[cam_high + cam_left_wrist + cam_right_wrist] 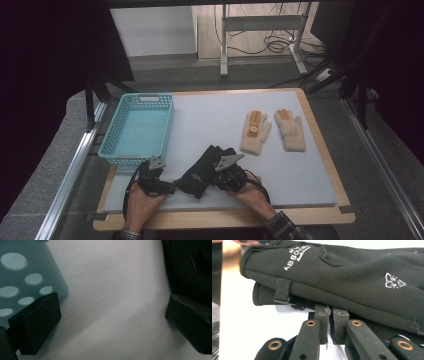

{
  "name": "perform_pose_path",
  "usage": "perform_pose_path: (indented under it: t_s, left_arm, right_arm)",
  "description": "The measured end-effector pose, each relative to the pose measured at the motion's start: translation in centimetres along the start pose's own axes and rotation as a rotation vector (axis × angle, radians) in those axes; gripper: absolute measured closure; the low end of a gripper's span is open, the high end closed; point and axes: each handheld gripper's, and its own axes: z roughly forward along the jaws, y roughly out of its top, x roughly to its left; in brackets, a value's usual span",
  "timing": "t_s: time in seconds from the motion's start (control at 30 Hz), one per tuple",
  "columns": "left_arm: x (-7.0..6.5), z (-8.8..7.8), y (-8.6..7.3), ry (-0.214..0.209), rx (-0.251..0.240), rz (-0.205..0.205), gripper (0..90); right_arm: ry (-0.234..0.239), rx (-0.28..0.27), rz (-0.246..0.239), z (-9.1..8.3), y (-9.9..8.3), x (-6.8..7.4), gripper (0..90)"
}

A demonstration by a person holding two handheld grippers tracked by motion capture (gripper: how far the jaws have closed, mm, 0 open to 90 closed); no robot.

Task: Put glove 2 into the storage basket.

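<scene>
Just above the right gripper's (329,326) nearly closed fingers, black gloves (342,282).

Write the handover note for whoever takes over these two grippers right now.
Left gripper: open, nothing between its jaws, low over the grey mat between the teal basket and the black gloves.
Right gripper: jaws nearly together at the underside of the black gloves; whether they pinch fabric cannot be told.
Black gloves: stacked at the near edge of the mat, between the two grippers.
Beige gloves: flat, side by side at the right, untouched.
Done: nothing is in the basket.
Left: probably both pairs go into the basket, black gloves first.
</scene>
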Motion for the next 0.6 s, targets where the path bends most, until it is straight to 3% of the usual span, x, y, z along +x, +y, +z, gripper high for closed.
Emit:
perform_pose_path:
  t_s: [0.17,0.23,0.4,0.43,0.6]
  left_arm:
    - [0.0,0.0,0.0,-0.002,-0.003,-0.001,0.4]
    - [0.0,0.0,0.0,-0.002,-0.002,-0.001,0.4]
    - [0.0,0.0,0.0,-0.003,-0.002,-0.002,0.4]
    - [0.0,0.0,0.0,-0.003,-0.002,-0.002,0.4]
    - [0.0,0.0,0.0,-0.003,-0.003,-0.001,0.4]
  right_arm:
    - [-0.029,-0.016,0.025,-2.1,-1.3,-0.8,74.2]
    - [-0.073,-0.014,0.030,-3.0,-1.8,-1.3,70.6]
    - [-0.149,-0.049,0.095,-5.6,-3.4,-3.2,61.7]
    - [-0.149,-0.049,0.095,-5.6,-3.4,-3.2,61.7]
    - [-0.252,-0.076,0.175,-8.6,-6.0,-5.5,43.9]
